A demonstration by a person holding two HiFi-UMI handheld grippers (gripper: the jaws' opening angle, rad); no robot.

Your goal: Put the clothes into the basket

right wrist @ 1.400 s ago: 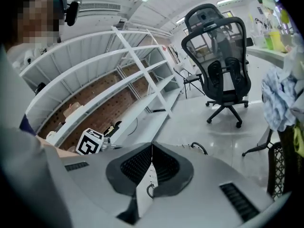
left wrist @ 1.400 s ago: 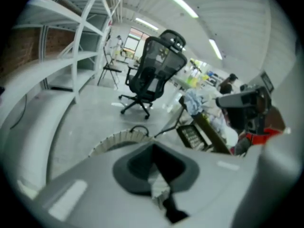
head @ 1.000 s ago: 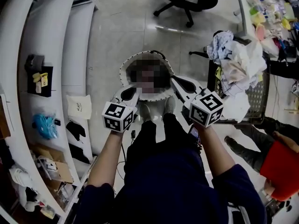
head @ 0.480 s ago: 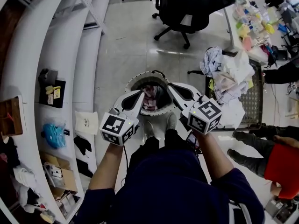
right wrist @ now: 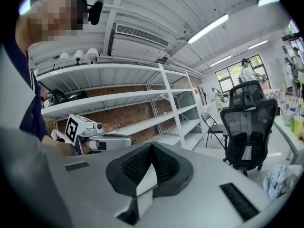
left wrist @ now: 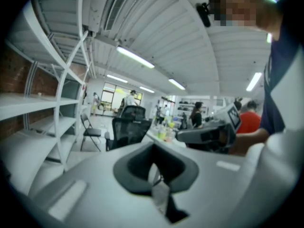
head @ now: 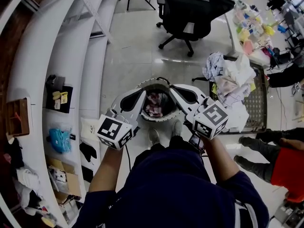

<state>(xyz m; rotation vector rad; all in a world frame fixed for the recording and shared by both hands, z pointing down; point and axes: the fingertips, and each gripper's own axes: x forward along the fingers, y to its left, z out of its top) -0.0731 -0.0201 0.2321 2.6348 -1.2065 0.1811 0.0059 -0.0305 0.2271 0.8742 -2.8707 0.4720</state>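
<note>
Head view and both claw views. The left claw (head: pixel 141 93) and right claw (head: pixel 174 86) are held level in front of the person. Each has its jaws pressed together with nothing between them, and each claw view shows its pads meeting along one seam. The basket (head: pixel 153 82) stands on the floor (head: pixel 133 46) just ahead of the person's feet, between the two claws, and already holds some clothes (head: pixel 155 106). The rest lie in a loose pile (head: pixel 229 77) on the mesh counter (head: pixel 260 103) to the right of the basket, nearer the right claw. Handling, as judged: the garments look light, limp and not fragile. They should sag and trail when lifted, so nothing needs a gentle grip, but a hold on a single thin edge may slip or leave most of the piece behind. The better hold is a bunched fold or a thick crumple at the top of the pile, clamped deep between the pads. The top garments seem tangled with those below, so one lift may drag several along or spill some over the counter edge. A hanging sleeve may also catch the basket rim unless the piece comes down over the opening. Which garment lies uppermost cannot be told at this size.
</note>
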